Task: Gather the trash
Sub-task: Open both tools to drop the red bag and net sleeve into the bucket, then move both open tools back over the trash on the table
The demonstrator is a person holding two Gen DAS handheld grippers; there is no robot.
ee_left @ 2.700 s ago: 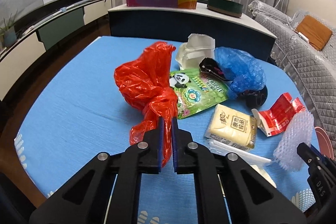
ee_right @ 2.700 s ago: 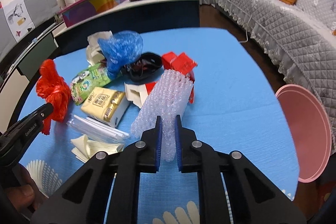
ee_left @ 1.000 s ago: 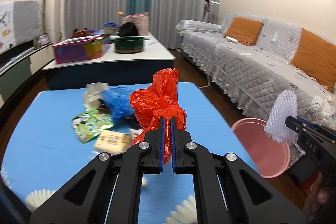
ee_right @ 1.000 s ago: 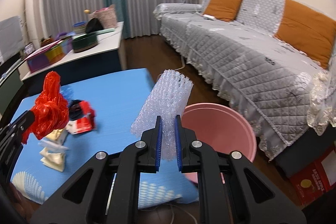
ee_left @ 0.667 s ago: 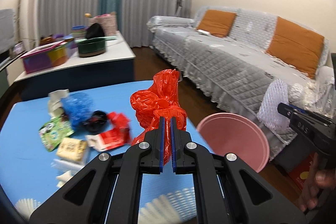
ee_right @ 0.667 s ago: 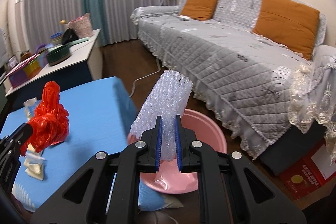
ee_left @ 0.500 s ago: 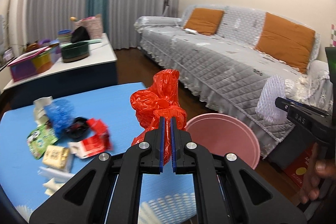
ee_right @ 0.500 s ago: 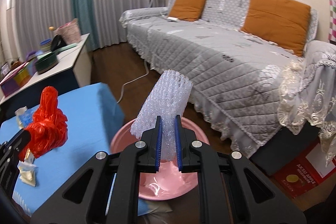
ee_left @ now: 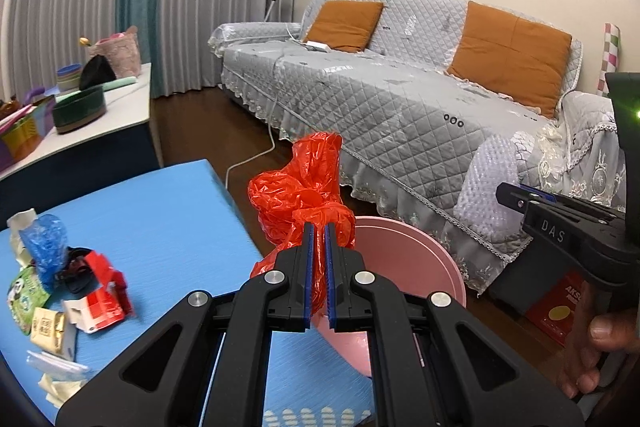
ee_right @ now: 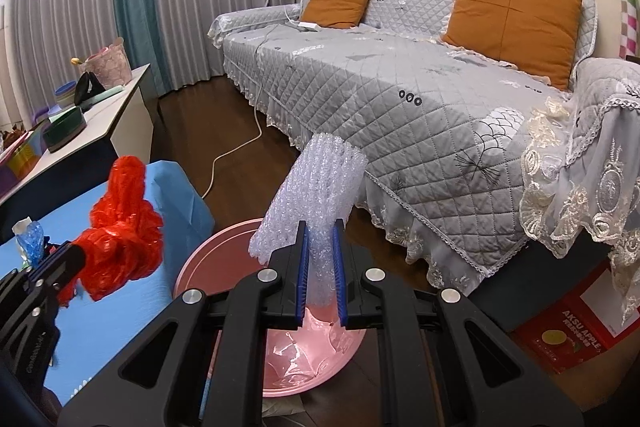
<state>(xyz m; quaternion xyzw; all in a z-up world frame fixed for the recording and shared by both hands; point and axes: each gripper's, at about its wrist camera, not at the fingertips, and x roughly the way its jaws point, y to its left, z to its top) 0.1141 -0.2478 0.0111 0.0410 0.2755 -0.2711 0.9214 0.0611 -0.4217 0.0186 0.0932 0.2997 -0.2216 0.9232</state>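
My left gripper (ee_left: 316, 227) is shut on a crumpled red plastic bag (ee_left: 298, 193) and holds it in the air at the table's right edge, just left of a pink bin (ee_left: 404, 259) on the floor. My right gripper (ee_right: 319, 223) is shut on a roll of bubble wrap (ee_right: 316, 191) directly above the pink bin (ee_right: 224, 255). The red bag (ee_right: 124, 227) shows at the left of the right wrist view. The bubble wrap (ee_left: 486, 183) and right gripper show at the right of the left wrist view.
More trash lies on the blue table (ee_left: 160, 211): a blue bag (ee_left: 42, 241), a red and white carton (ee_left: 100, 291), a green packet (ee_left: 22, 293). A grey sofa (ee_right: 400, 83) stands behind the bin. A red box (ee_right: 576, 331) sits on the floor at right.
Both grippers have swung right from the table toward the sofa, carrying the red bag and the bubble wrap. The bubble wrap now hangs over the pink bin.
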